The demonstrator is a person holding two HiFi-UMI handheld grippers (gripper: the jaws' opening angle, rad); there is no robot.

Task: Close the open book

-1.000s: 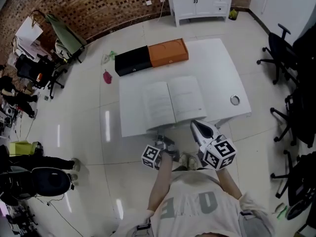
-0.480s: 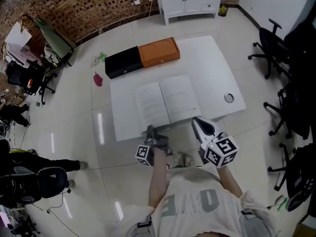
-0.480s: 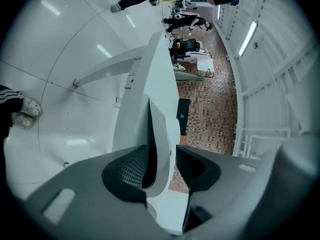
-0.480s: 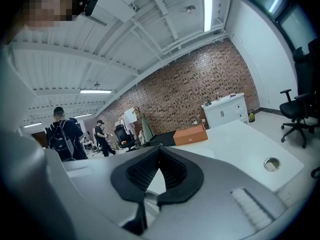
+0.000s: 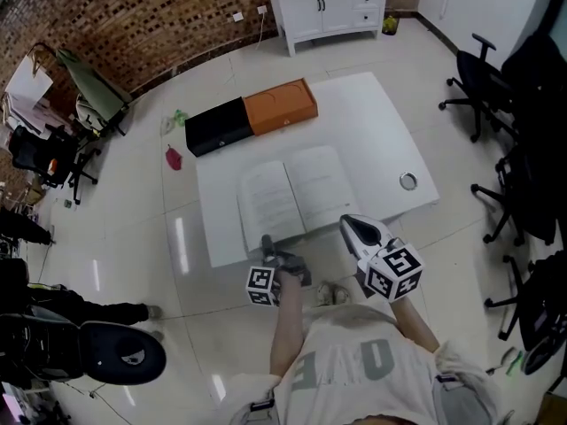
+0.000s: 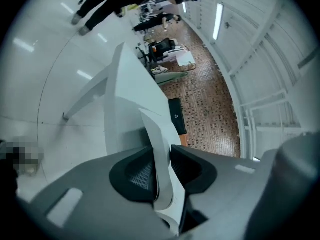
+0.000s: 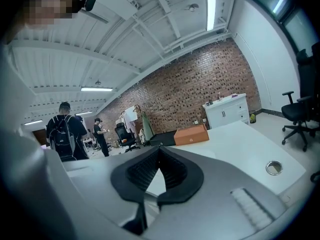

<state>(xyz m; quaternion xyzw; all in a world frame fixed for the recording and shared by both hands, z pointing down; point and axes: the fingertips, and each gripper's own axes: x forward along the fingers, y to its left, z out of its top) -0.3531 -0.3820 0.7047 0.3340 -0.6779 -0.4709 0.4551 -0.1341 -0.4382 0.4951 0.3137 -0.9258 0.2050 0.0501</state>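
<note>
Pinching one open book (image 5: 297, 195), left tongs (image 6: 161, 154) just closed in, right tongs (image 7: 159, 151) together

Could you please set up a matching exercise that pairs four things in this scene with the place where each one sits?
Things:
1. open book
2. orange box
3. white cabinet
4. metal ring

Places:
A. against the brick wall
B. set in the right side of the table
C. at the table's near edge
D. at the table's far edge, beside the black box

Pairs: 1-C, 2-D, 3-A, 4-B
</note>
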